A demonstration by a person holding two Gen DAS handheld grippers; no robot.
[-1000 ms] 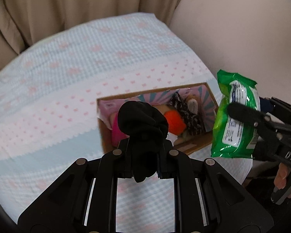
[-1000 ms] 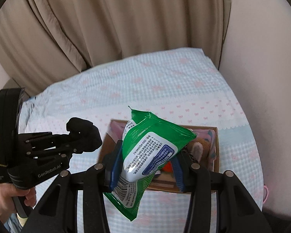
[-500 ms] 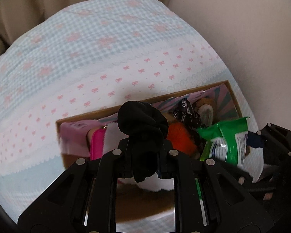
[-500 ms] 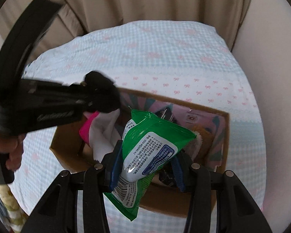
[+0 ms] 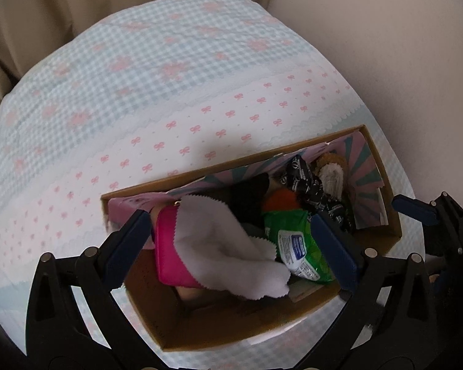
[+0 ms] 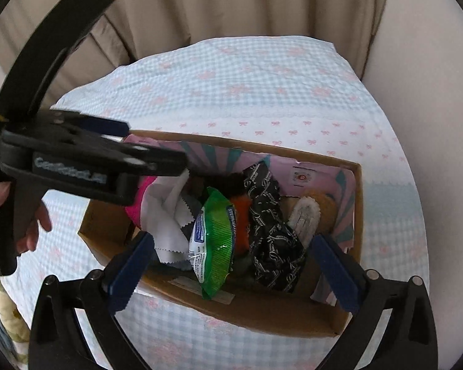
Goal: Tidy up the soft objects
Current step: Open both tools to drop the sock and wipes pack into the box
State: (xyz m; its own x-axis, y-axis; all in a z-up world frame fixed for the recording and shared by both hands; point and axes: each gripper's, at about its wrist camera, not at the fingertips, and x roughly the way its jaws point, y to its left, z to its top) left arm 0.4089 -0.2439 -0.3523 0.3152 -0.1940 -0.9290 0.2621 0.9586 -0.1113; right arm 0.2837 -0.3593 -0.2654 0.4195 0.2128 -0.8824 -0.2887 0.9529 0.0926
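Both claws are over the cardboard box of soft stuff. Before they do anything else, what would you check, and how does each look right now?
1. Left gripper empty, jaws open: ok.
2. Right gripper empty, jaws open: ok.
3. Green wipes packet inside the cardboard box: ok, standing on edge among the other items.
4. Black sock in the box: ok, lying behind the white cloth.
5. Nothing hanging over the box rim: ok in both views.
6. More soft items left outside the box: cannot tell; only the patterned bedspread shows around it.

Beige curtain [image 6: 231, 3] behind a gingham, bow-printed cover [image 5: 157, 92], beside what looks like a pale wall [image 5: 401, 46].
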